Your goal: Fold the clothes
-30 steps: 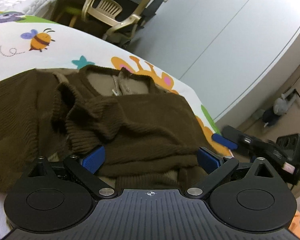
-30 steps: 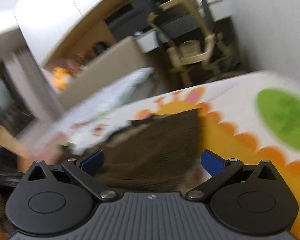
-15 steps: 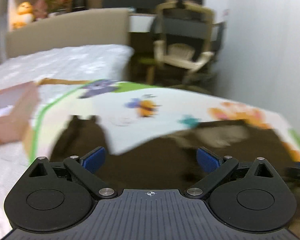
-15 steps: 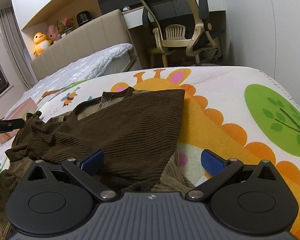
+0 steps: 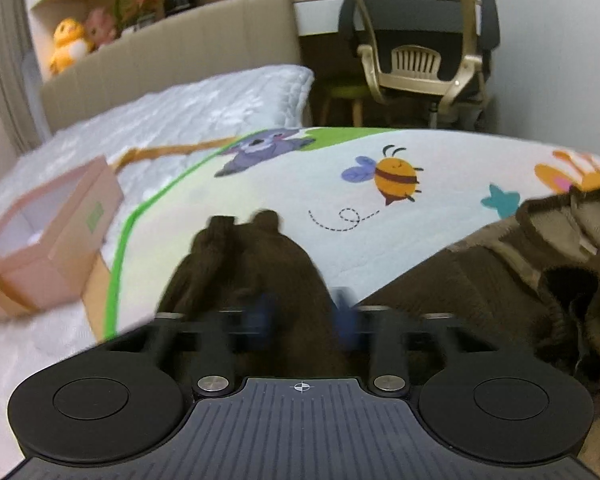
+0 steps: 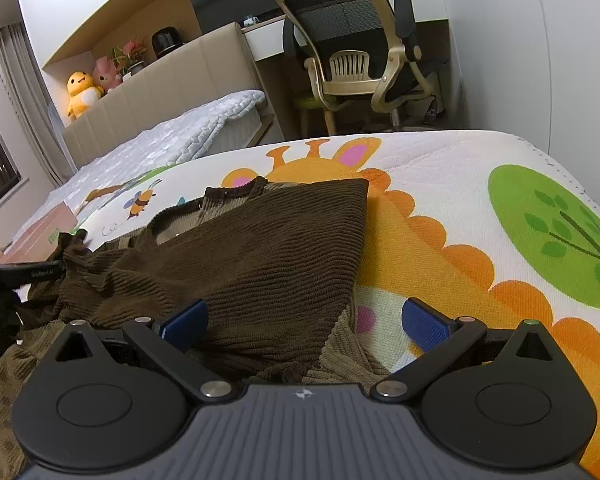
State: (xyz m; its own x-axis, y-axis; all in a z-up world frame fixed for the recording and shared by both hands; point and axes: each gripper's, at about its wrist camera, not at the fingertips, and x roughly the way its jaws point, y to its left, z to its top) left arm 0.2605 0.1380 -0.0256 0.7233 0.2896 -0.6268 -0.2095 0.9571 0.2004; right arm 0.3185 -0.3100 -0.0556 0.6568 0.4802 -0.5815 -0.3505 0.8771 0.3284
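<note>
A brown ribbed sweater (image 6: 268, 248) lies half folded on a cartoon-print mat (image 6: 460, 184). In the left wrist view its body (image 5: 500, 280) is at the right and one sleeve (image 5: 252, 260) runs out towards the mat's green border. My left gripper (image 5: 302, 312) is blurred, its jaws closing on that sleeve, with the blue pads (image 5: 344, 320) against the cloth. In the right wrist view the same gripper (image 6: 24, 272) shows at the left edge, by the sleeve cuff (image 6: 74, 244). My right gripper (image 6: 304, 316) is open over the sweater's near right edge.
A pink open box (image 5: 52, 240) sits just left of the mat on a white quilted bed (image 5: 180, 112). An office chair (image 6: 360, 40) and a green stool stand past the mat's far edge. Plush toys (image 6: 84, 92) sit behind the headboard. A white wall is on the right.
The left view swung left from the sweater's body to its sleeve, and the left jaws went from wide open to closed on the sleeve. The right gripper stayed open and nearly still.
</note>
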